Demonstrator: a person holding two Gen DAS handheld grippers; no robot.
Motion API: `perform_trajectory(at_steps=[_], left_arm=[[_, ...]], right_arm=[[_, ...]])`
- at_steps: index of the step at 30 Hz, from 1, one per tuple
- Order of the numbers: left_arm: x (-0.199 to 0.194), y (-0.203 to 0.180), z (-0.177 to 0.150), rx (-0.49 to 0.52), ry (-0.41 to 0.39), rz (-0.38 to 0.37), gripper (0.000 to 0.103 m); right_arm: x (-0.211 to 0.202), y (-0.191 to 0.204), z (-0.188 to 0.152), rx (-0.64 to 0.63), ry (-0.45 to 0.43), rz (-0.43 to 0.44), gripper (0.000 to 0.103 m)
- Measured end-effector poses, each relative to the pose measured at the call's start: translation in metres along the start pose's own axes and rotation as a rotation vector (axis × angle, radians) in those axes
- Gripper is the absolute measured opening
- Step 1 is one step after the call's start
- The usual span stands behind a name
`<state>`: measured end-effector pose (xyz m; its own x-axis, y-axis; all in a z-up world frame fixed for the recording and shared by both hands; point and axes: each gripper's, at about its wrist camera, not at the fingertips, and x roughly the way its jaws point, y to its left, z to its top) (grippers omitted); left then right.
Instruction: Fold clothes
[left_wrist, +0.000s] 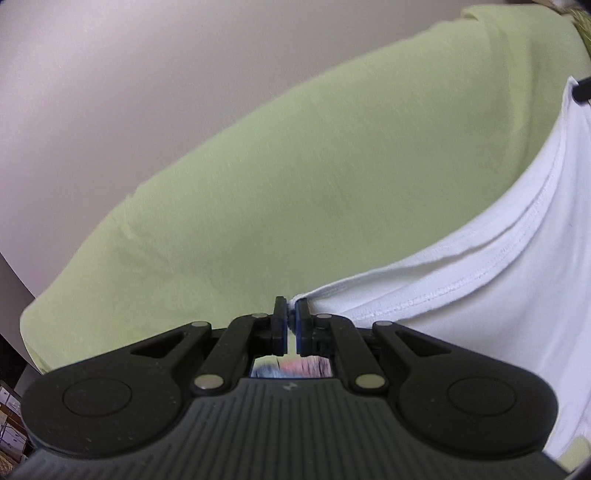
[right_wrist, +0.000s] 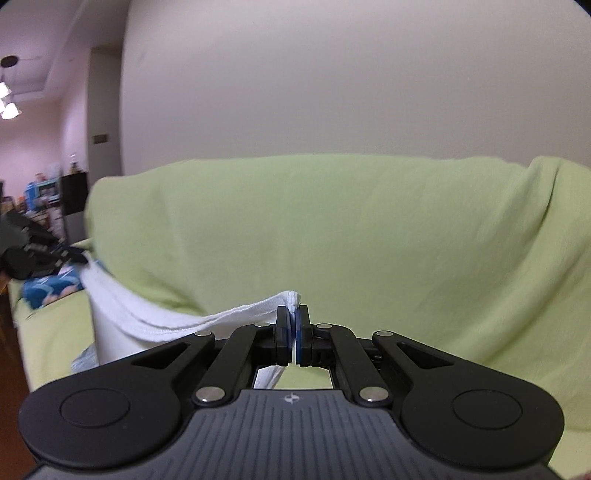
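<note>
A white garment (left_wrist: 498, 280) hangs in the air, stretched between my two grippers. My left gripper (left_wrist: 291, 308) is shut on one corner of its hemmed edge. My right gripper (right_wrist: 294, 314) is shut on the other corner, and the white cloth (right_wrist: 147, 317) sags away to the left from it. The left gripper shows in the right wrist view (right_wrist: 70, 254) at the far left, holding the cloth's far end. The right gripper's tip shows at the right edge of the left wrist view (left_wrist: 581, 90). The garment's lower part hangs out of sight.
A sofa under a light green cover (right_wrist: 332, 229) fills the space behind the garment, its backrest (left_wrist: 295, 166) against a plain wall. A blue patterned cloth (right_wrist: 48, 291) lies on the seat at the left. A room with shelves and lamps (right_wrist: 37, 192) opens far left.
</note>
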<state>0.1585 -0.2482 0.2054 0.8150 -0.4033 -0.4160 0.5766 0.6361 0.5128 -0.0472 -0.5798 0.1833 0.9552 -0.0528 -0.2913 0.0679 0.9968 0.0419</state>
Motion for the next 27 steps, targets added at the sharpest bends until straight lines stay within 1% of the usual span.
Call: perform_trajectory(at_steps=[2,5,8,11,12,13,15,17,20,22,24,27], left_arm=[[-0.005,0.001,0.016,-0.024,-0.051,0.013,0.004],[-0.022,0.001,0.028,-0.046,-0.129,0.020,0.004],[-0.039,-0.012,0.023,-0.038,-0.185,0.022,0.004],[-0.057,-0.036,0.001,-0.015,-0.233,0.012,0.004],[-0.062,-0.049,-0.011,0.014,-0.253,0.013,0.004],[-0.067,-0.063,-0.025,0.042,-0.266,0.007,0.004],[-0.069,-0.097,-0.057,0.100,-0.251,-0.040,0.004],[-0.059,-0.133,-0.092,0.157,-0.192,-0.120,0.004],[-0.039,-0.184,-0.147,0.219,-0.065,-0.269,0.004],[-0.028,-0.215,-0.181,0.286,0.019,-0.342,0.004],[-0.022,-0.238,-0.211,0.356,0.090,-0.388,0.004],[-0.022,-0.252,-0.240,0.438,0.141,-0.391,0.005]], right_arm=[[-0.005,-0.007,0.020,-0.018,-0.058,-0.026,0.001],[-0.030,-0.017,0.043,-0.051,-0.140,-0.053,0.001],[-0.063,-0.024,0.044,-0.081,-0.193,-0.078,0.001],[-0.096,-0.028,0.019,-0.084,-0.222,-0.082,0.002],[-0.105,-0.027,0.004,-0.093,-0.217,-0.076,0.002],[-0.110,-0.024,-0.017,-0.105,-0.192,-0.077,0.002],[-0.121,-0.020,-0.064,-0.125,-0.124,-0.080,0.002],[-0.124,-0.015,-0.128,-0.138,-0.011,-0.072,0.002],[-0.119,-0.002,-0.229,-0.164,0.174,-0.080,0.002],[-0.120,0.005,-0.284,-0.150,0.277,-0.103,0.002],[-0.127,0.018,-0.322,-0.151,0.332,-0.108,0.002],[-0.131,0.036,-0.346,-0.201,0.389,-0.103,0.001]])
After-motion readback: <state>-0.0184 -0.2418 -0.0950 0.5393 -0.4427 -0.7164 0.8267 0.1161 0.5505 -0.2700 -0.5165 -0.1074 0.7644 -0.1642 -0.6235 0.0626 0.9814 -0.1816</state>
